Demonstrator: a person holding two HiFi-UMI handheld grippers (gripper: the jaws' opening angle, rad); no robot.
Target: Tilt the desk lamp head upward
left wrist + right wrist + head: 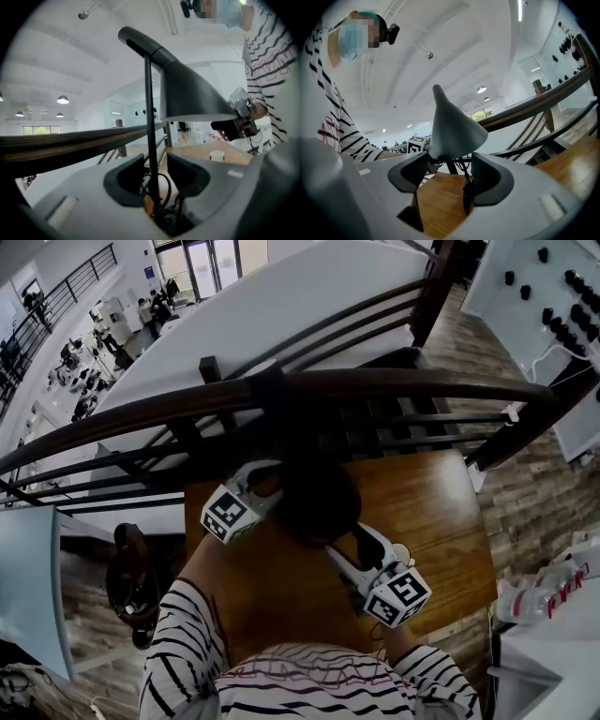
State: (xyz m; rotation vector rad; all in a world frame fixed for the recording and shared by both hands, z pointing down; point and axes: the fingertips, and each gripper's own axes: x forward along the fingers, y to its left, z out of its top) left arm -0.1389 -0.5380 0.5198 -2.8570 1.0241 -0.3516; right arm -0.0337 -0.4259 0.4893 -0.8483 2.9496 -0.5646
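Observation:
The black desk lamp stands on the wooden table point(427, 512); from above its dark head point(317, 501) sits between my two grippers. In the left gripper view the thin stem point(149, 117) rises between the jaws of my left gripper point(154, 176). It runs close to the left pad, with a gap showing on the right. The cone-shaped head point(192, 93) hangs above and to the right. My right gripper point(446, 176) stands open and low over the table. The lamp head point(452, 126) is just beyond its jaws, which hold nothing.
A dark cable point(466, 190) lies by the right gripper's right pad. A small white cup point(217, 155) stands on the table. A dark wooden railing point(375, 385) runs along the table's far edge. A white pegboard wall point(553, 315) is at the right.

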